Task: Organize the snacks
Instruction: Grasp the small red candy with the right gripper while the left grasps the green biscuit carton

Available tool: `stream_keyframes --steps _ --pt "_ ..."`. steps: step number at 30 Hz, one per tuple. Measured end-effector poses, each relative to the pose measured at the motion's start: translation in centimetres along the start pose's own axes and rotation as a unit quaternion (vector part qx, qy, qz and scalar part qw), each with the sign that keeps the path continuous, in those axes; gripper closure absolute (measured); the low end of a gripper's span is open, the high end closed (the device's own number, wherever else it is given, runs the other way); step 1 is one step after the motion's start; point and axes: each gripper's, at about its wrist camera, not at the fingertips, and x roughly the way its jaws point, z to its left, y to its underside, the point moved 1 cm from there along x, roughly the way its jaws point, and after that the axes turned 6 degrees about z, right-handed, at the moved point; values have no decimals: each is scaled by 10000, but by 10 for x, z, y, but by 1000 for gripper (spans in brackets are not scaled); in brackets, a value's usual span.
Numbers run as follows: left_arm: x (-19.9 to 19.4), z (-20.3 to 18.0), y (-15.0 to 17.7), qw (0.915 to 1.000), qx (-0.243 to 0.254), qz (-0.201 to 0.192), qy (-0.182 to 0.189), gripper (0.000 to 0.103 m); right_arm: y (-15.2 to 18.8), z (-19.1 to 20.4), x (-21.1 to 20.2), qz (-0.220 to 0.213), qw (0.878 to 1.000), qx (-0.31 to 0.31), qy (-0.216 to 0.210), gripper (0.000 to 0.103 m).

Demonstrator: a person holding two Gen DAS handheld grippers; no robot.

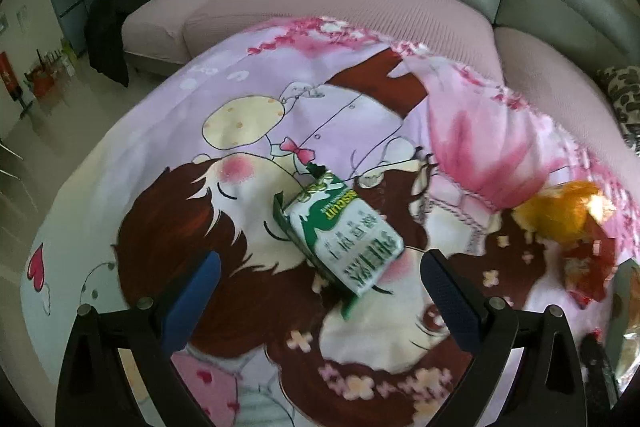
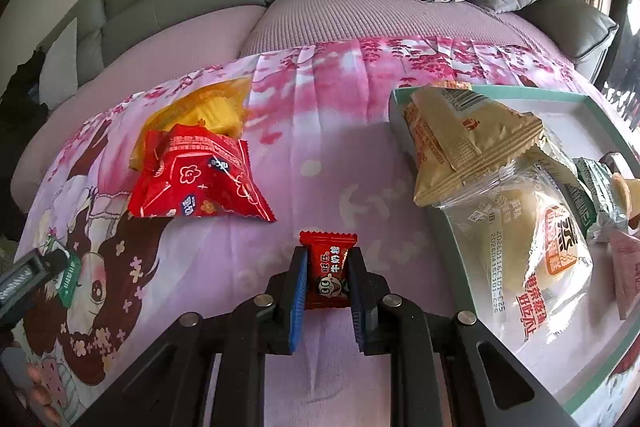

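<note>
right gripper (image 2: 328,267): clamping on small red candy packet (image 2: 329,269), sitting just above cartoon blanket (image 2: 304,131)
left gripper (image 1: 320,271): jaws standing wide apart, gripping nothing, hovering w/ green-white biscuit pack (image 1: 344,227) lying btwn fingers
red snack bag (image 2: 200,183): lying on blanket, overlapping yellow bag (image 2: 208,107)
tray (image 2: 560,98): holding beige pack (image 2: 468,143), clear bread pack (image 2: 532,251)

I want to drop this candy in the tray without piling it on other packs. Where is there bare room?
The tray's far corner is bare, behind the beige pack. Its near side is crowded by the clear bun pack and green packs. Outside the tray, the cloth beside the red bag lies open.
</note>
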Motion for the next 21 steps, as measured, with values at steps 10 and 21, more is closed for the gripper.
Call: stream_keyframes --steps 10,21 --pt "24 1 -5 9992 -339 6 191 4 -1 0 0 16 10000 -2 -12 83" --pt "21 2 -6 9993 -325 -55 185 45 -1 -2 0 40 9999 48 -83 83"
